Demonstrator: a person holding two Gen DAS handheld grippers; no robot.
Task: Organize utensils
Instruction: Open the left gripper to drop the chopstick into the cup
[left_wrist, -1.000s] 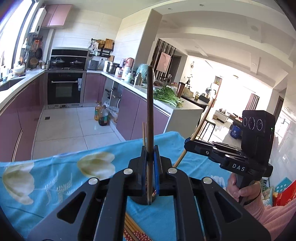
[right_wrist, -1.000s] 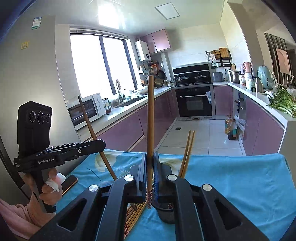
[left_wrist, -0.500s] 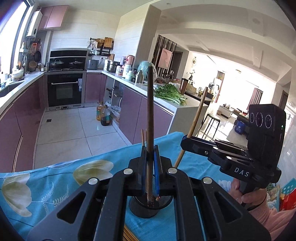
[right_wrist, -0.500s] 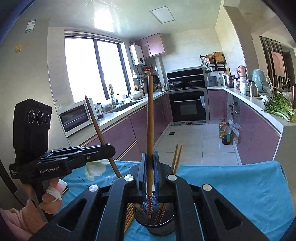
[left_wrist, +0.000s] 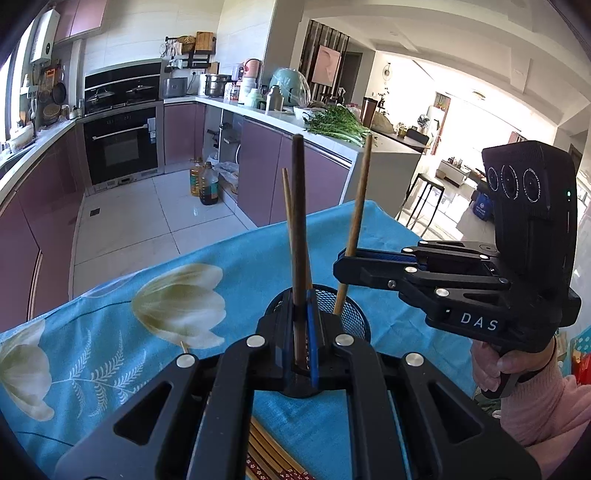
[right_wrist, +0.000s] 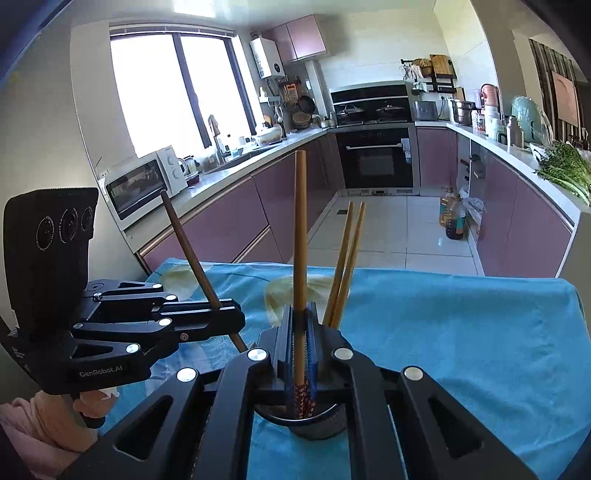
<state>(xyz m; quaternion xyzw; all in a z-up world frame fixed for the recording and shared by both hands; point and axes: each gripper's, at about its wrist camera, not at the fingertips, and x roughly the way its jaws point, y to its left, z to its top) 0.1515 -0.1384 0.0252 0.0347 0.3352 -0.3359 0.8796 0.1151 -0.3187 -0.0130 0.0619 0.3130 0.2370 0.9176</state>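
A black mesh utensil cup stands on the blue flowered tablecloth; it also shows in the right wrist view. Two light chopsticks lean inside it. My left gripper is shut on a dark brown chopstick, held upright over the cup. My right gripper is shut on a light brown chopstick with a red patterned end, its tip inside the cup. Each gripper appears in the other's view: the right, the left.
More chopsticks lie on the cloth by the near edge. Behind the table is a kitchen floor with oil bottles, purple cabinets and an oven. The table's far edge is close behind the cup.
Both grippers have lowered their chopsticks toward the cup, which now shows larger and closer. The two grippers have drawn nearer to each other.
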